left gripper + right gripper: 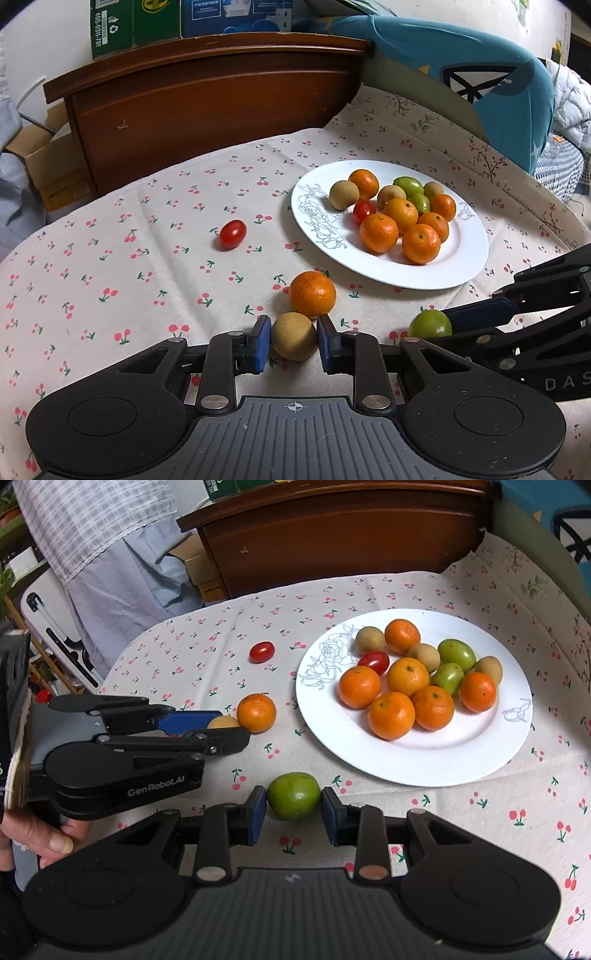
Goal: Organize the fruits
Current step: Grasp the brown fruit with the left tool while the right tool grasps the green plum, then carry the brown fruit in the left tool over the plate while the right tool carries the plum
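Note:
A white plate [461, 266] [424, 764] holds several oranges, green fruits, tan fruits and one cherry tomato. My left gripper [293, 341] is shut on a tan round fruit [293, 339] lying on the cloth. It also shows in the right wrist view [221, 722]. A loose orange [312, 293] [256, 712] sits just beyond it. My right gripper [293, 806] straddles a green fruit [293, 795] [430, 324], with the pads [257, 810] at its sides and a small gap on the right. A loose cherry tomato [232, 233] [261, 651] lies farther left.
The table wears a cherry-print cloth [129, 258]. A dark wooden headboard [207, 103] stands behind it. A blue pillow [480, 74] is at the back right. Cardboard boxes [48, 162] sit at the far left. A person's hand [48, 838] holds the left gripper.

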`<action>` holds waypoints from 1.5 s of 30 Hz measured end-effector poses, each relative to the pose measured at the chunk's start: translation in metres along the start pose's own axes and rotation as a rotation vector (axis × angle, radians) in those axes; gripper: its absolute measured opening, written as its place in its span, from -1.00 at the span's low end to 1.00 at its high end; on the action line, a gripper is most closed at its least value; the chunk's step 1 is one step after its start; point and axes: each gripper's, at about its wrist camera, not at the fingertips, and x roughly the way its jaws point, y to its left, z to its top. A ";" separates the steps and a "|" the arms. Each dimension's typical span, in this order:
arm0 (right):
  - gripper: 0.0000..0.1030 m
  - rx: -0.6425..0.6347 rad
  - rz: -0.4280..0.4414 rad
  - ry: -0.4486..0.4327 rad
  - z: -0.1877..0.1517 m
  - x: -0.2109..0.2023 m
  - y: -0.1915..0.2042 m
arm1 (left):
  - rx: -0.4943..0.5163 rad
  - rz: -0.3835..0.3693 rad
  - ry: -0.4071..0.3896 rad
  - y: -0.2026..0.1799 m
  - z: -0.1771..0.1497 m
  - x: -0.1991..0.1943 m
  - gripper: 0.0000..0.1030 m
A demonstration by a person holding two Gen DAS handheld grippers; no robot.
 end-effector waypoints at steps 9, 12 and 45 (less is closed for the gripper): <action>-0.37 0.041 0.014 -0.010 0.001 -0.004 -0.003 | -0.073 -0.027 -0.005 0.006 0.001 -0.013 -0.53; -0.37 0.051 0.019 -0.023 0.003 -0.009 -0.003 | -0.116 -0.035 -0.017 0.010 0.004 -0.019 -0.53; -0.36 0.222 -0.049 -0.329 0.060 -0.088 -0.060 | -0.088 -0.075 -0.173 -0.013 0.077 -0.059 -0.53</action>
